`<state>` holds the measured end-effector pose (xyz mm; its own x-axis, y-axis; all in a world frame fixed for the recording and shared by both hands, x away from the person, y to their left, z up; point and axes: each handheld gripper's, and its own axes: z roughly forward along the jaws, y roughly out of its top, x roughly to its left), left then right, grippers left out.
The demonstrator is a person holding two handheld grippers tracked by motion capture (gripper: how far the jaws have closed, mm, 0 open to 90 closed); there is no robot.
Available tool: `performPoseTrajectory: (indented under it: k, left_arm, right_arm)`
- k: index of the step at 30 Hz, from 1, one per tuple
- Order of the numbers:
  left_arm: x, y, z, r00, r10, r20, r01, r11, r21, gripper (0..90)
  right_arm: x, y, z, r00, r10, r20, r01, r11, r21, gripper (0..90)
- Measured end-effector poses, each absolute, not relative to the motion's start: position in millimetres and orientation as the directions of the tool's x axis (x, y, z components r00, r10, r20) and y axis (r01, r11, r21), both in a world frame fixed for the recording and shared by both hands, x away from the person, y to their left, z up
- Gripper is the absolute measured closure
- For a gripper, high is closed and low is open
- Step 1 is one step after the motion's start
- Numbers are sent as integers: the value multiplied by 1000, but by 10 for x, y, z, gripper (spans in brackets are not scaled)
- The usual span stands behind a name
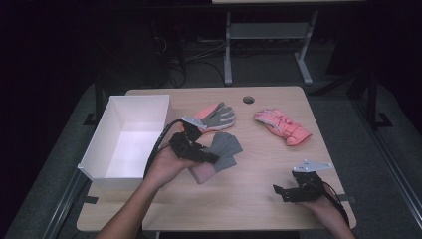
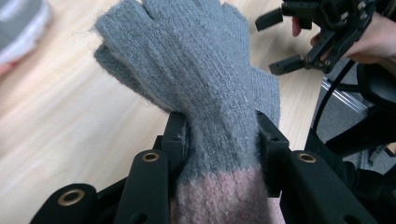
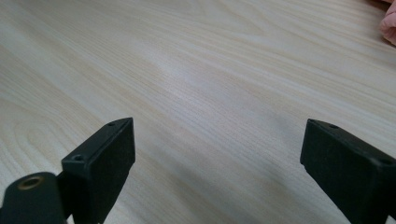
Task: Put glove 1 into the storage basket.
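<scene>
A grey knitted fingerless glove (image 2: 205, 70) with a pink cuff lies in the middle of the table (image 1: 259, 164), seen from above as the knitted glove (image 1: 226, 149). My left gripper (image 2: 219, 140) is shut on it near the cuff, one jaw on each side; from above that left gripper (image 1: 206, 155) reaches in from the left. My right gripper (image 3: 217, 154) stands open over bare wood, with nothing between its jaws. From above the right gripper (image 1: 283, 191) sits near the front right corner of the table.
A white open box (image 1: 130, 137) stands at the table's left edge. A pink and grey glove (image 1: 218, 116) lies behind the knitted one, and a pink padded glove (image 1: 283, 125) lies at the back right. A cable hole (image 1: 248, 99) sits near the far edge.
</scene>
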<state>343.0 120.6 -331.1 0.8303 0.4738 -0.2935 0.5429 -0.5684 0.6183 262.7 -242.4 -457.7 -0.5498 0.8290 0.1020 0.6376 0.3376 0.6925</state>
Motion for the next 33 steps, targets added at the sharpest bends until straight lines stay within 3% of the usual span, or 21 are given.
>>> performPoseTrajectory:
  k: [16,33]
  left_arm:
    - [3599,1898,-2874,767,591,-247,571,-456,683,634]
    - [3679,2585,-2804,651,720,-241,621,-323,715,635]
  right_arm:
    - [2629,-2421,-4583,-545,832,107,647,335,685,99]
    - [2729,-2474,-4544,-562,823,86,622,352,699,101]
